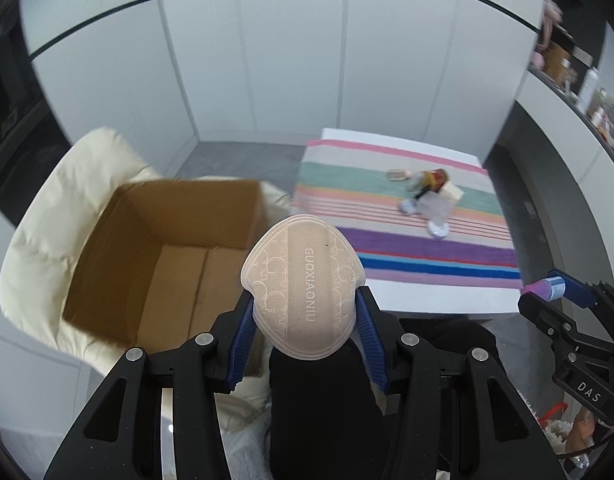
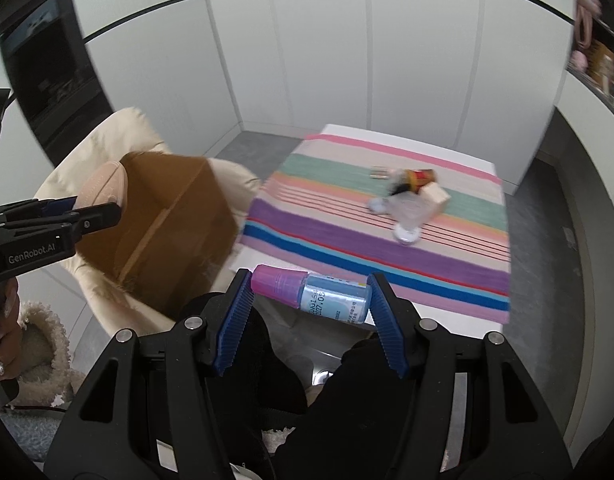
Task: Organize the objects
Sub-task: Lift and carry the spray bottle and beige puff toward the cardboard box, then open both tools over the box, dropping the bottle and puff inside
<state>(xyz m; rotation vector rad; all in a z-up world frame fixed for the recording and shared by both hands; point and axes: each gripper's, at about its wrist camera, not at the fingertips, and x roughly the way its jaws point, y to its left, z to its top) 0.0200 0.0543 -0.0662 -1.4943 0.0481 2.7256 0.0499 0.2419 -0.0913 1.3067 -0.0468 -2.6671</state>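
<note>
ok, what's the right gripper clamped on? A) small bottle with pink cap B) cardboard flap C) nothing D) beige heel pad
A: the right gripper has its blue pads pressed on both ends of the small bottle with pink cap, held sideways; the beige heel pad sits in the left gripper.

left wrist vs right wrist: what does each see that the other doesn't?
Left wrist only: the empty inside of the cardboard box and the lettering on the beige pad clamped in the left tool.

Right wrist only: the printed label on the pink-capped bottle held lengthwise in the right tool, and the person's hand on the left handle.

Both: the box on the cream chair, the striped cloth, the leftover clutter, and each other's tool.
</note>
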